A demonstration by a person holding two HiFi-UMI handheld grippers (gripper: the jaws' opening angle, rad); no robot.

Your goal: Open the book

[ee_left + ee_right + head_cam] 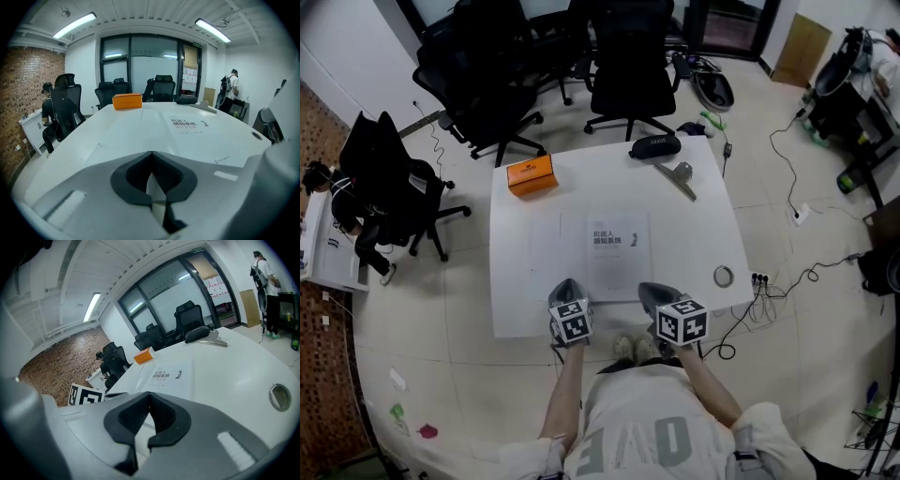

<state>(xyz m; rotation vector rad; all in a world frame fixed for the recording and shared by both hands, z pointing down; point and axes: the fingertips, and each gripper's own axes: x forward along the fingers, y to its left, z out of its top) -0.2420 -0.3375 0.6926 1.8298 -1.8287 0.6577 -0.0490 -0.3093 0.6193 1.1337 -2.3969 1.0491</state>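
Head view: one thin white paperback book [617,255] is laid closed and flat on the white rectangular worktop [516,300], apparently for easy reach. Two claws are poised at its near edge, the left claw [567,285] and the right claw [652,290].

Left gripper view: the jaws are pressed together, empty.

Right gripper view: the jaws are likewise closed, with nothing gripped.

One book [617,253], one orange box [532,175], one black pouch [654,146], one metal clip [677,178] and one tape roll [724,277] are lying on the desk [525,281].

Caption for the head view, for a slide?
Jaws shut, left gripper and right gripper poised at the table edge, white book just ahead.
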